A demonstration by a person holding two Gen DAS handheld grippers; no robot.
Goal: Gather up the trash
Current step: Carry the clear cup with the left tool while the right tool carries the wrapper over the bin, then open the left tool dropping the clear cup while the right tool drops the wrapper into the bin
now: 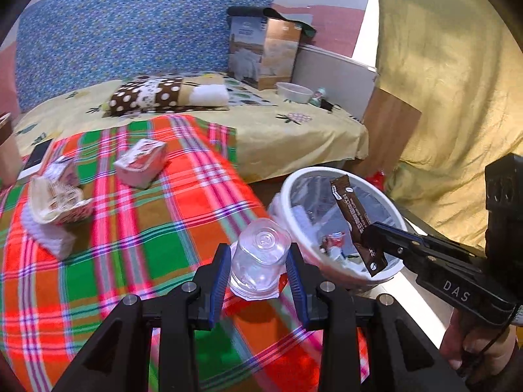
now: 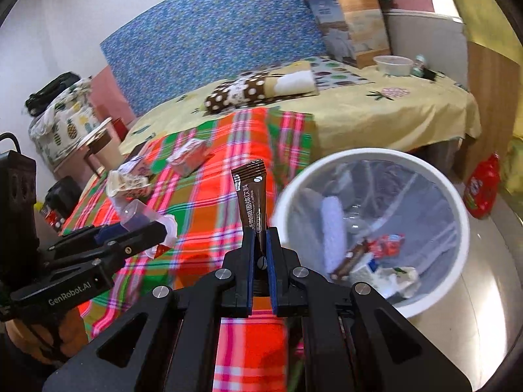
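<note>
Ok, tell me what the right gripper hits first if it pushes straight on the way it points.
Probably the plaid blanket on the bed: the right gripper, shut on the coffee sachet, points just left of the white bin. Depth is unclear.

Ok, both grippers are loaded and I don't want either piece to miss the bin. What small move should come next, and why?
Probably carry the right gripper a little further right, then open it. It is shut on the brown coffee sachet, which the right wrist view shows over the plaid blanket, left of the white bin rim. The left gripper holds its clear plastic cup further from the bin.
</note>
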